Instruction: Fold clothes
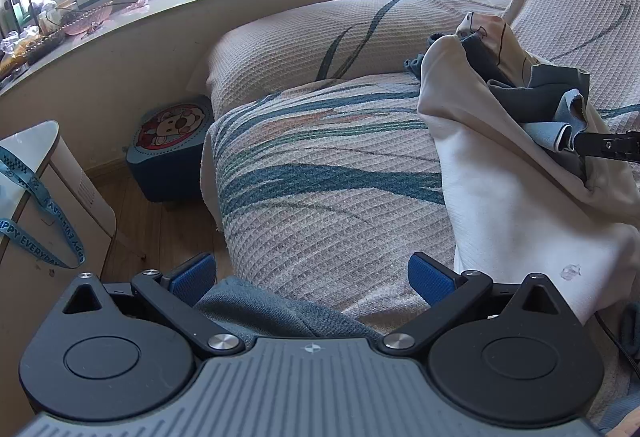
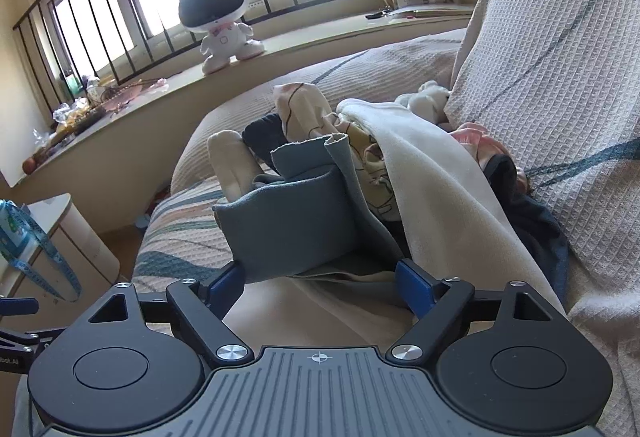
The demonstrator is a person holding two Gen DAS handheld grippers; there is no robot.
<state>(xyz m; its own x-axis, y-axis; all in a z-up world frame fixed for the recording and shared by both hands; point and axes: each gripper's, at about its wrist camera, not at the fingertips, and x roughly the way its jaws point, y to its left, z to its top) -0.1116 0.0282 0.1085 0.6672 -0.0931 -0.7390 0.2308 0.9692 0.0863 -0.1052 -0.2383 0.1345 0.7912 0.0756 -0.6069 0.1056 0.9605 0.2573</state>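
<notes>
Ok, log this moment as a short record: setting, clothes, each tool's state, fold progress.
setting: sofa with a patterned cover, below a window ledge holding a toy robot
clothes: mixed pile; grey-blue cloth on top, cream garment draped over it
left tool: open, nothing gripped
right tool: open, grey-blue cloth lying between the fingers, not pinched
fold progress: nothing folded yet

Left gripper (image 1: 312, 279): jaws spread wide, tilted down over the sofa (image 1: 320, 173), gripping nothing.
Right gripper (image 2: 320, 283): jaws wide apart, angled down at the sofa.
</notes>
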